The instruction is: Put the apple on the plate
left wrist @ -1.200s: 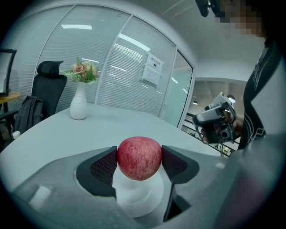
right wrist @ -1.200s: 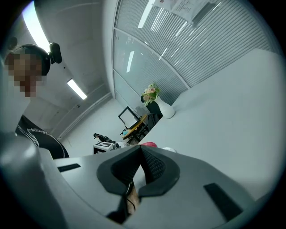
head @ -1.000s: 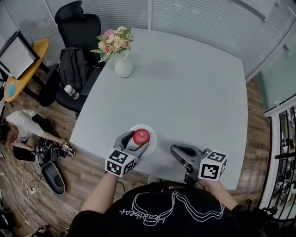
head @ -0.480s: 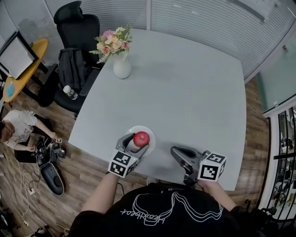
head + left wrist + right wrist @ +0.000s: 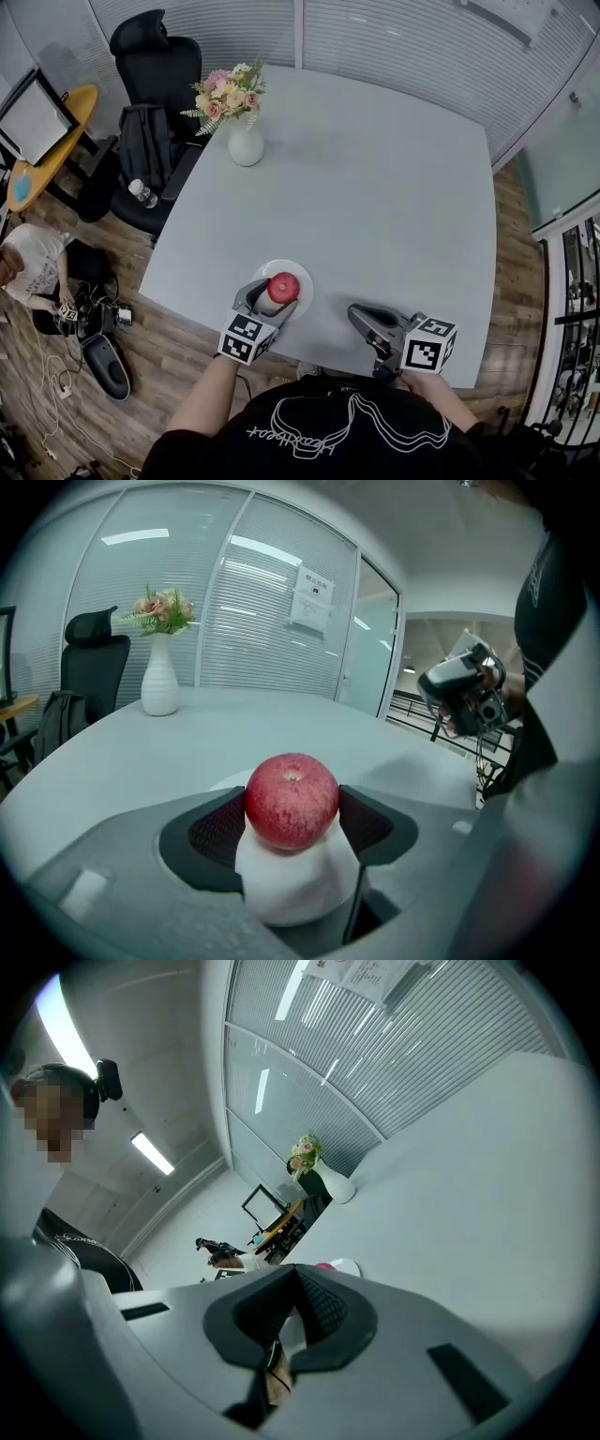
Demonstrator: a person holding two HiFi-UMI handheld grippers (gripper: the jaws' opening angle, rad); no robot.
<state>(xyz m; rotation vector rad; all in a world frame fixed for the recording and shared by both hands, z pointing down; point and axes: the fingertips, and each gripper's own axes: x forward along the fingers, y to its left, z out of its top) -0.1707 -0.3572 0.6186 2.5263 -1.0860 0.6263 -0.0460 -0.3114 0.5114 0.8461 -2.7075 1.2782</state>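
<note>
Head view: over the last second almost nothing has shifted on the table (image 5: 375, 187) itself. The apple (image 5: 283, 287) sits low over the white plate (image 5: 266, 270), close to the near edge and toward the near-left corner, much as it did a moment ago. My left gripper (image 5: 272, 298) stays wrapped round it. The right gripper (image 5: 368, 319) has held its place by the near edge, well apart from the plate.

Left gripper view: the left gripper (image 5: 292, 810) has both dark pads against the apple (image 5: 292, 799), one on each flank, so I still have it pinched. White plate (image 5: 227, 781) shows beneath and behind the fruit. I judge it is down or nearly so, though I cannot tell whether it truly rests there.

Right gripper view: the right gripper (image 5: 293, 1307) has its tongs drawn together with nothing between them. Beyond them I catch the plate (image 5: 345, 1267) with a sliver of red apple (image 5: 325, 1265).

My reading: the carry is done, and only the release is left.
</note>
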